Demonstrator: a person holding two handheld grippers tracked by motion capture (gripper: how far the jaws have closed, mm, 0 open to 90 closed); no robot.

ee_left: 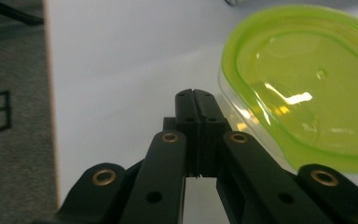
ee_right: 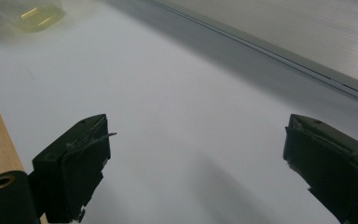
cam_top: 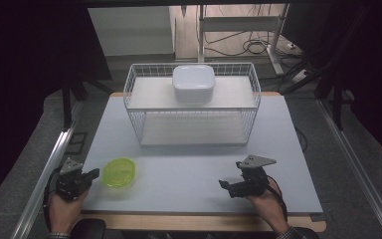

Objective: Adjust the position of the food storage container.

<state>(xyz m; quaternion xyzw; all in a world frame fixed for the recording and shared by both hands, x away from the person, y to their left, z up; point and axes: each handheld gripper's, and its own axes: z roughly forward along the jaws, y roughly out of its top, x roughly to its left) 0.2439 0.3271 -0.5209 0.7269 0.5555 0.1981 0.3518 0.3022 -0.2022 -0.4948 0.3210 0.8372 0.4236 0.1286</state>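
A clear container with a lime-green lid (cam_top: 119, 172) sits on the white table near its front left corner; it is also in the left gripper view (ee_left: 303, 84) and, at the top left of the right gripper view, as a pale container (ee_right: 28, 14). My left gripper (cam_top: 95, 174) lies just left of it, jaws pressed together with nothing between them (ee_left: 195, 95), apart from the lid's rim. At the front right my right gripper (cam_top: 223, 184) rests open, its fingers (ee_right: 81, 154) wide apart over bare table.
A white wire basket rack (cam_top: 192, 103) stands at the back centre of the table, with a white lidded box (cam_top: 193, 82) on its top shelf. The wooden table edge (cam_top: 199, 222) runs along the front. A metal rail (cam_top: 45, 174) borders the left side.
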